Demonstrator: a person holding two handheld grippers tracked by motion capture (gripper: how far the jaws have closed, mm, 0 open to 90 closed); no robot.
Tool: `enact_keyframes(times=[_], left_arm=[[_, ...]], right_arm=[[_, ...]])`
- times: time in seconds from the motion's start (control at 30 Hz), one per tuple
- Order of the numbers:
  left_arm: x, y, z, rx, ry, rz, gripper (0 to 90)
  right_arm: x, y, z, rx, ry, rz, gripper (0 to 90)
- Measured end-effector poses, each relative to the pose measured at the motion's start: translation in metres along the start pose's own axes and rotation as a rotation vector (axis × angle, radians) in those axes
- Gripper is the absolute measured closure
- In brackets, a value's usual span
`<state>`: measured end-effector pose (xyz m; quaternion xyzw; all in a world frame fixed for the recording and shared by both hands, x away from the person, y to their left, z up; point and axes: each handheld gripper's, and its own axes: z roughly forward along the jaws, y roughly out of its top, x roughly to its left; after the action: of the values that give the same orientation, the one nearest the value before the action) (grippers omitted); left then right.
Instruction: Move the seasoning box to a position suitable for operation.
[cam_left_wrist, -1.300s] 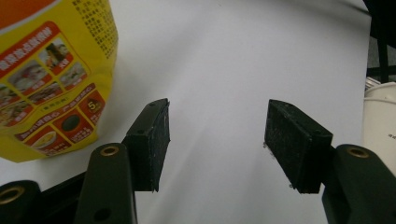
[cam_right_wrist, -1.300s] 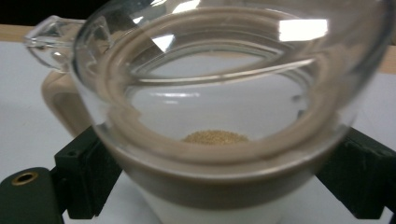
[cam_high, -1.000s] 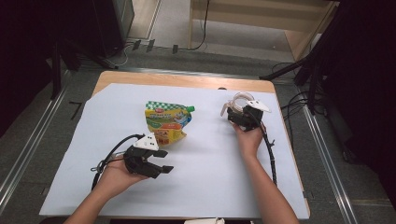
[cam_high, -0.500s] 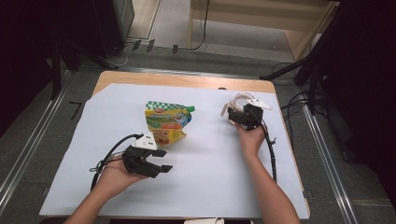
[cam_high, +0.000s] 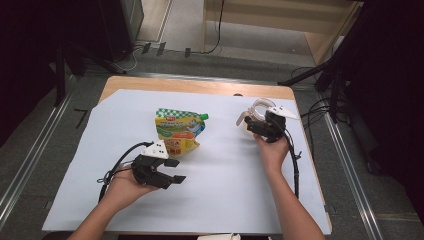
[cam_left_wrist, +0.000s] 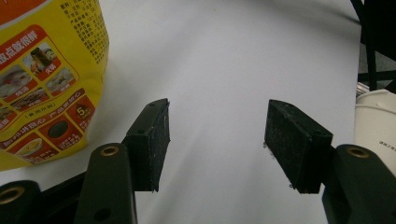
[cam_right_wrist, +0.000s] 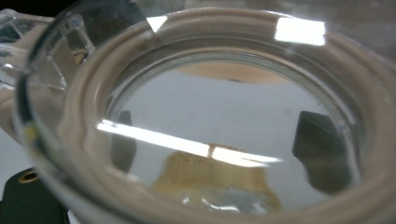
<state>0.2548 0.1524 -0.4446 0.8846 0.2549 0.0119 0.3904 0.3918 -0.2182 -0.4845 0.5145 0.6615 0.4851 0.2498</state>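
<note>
A yellow food pouch (cam_high: 176, 134) with a green checked top lies flat on the white sheet; its printed face (cam_left_wrist: 44, 79) shows at the left of the left gripper view. My left gripper (cam_high: 178, 171) rests low just in front of the pouch, open, with only bare sheet between its pads (cam_left_wrist: 217, 106). My right gripper (cam_high: 255, 120), at the right of the table, is shut on a clear round lid (cam_high: 261, 107) with a beige seal ring and white clips. In the right gripper view the lid (cam_right_wrist: 219, 93) is very close, and both black jaws show through it.
A white paper sheet (cam_high: 225, 200) covers the wooden table (cam_high: 200, 86). A white cup-like thing (cam_left_wrist: 376, 123) stands at the near table edge (cam_high: 218, 236). Cables trail from both grippers. Dark stands and floor cables surround the table.
My right hand has lifted slightly with the clear lid in its jaws. The left gripper and the pouch have stayed where they were.
</note>
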Motion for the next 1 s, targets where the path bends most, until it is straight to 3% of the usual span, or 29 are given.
enact_keyframes(times=[0.1,0.3,0.47,0.63,0.83,1.0], left_arm=[[0.000,0.004,0.004,-0.007,-0.019,-0.022,41.2],[-0.003,0.009,0.009,0.001,-0.041,0.000,41.1],[-0.003,0.011,0.012,0.008,-0.052,0.014,41.1],[0.000,0.012,0.014,0.022,-0.051,0.019,41.2],[0.005,0.012,0.018,0.017,-0.082,0.004,41.7],[0.004,0.013,0.020,0.026,-0.069,0.030,41.9]], right_arm=[[0.010,0.000,-0.017,0.001,0.024,-0.049,12.0],[0.021,-0.005,-0.042,0.004,0.075,-0.043,12.0],[0.030,-0.012,-0.058,0.025,0.083,-0.095,12.0],[0.041,-0.024,-0.077,0.053,0.112,-0.115,12.0],[0.050,-0.037,-0.086,0.089,0.131,-0.138,12.1],[0.061,-0.050,-0.086,0.128,0.164,-0.160,12.1]])
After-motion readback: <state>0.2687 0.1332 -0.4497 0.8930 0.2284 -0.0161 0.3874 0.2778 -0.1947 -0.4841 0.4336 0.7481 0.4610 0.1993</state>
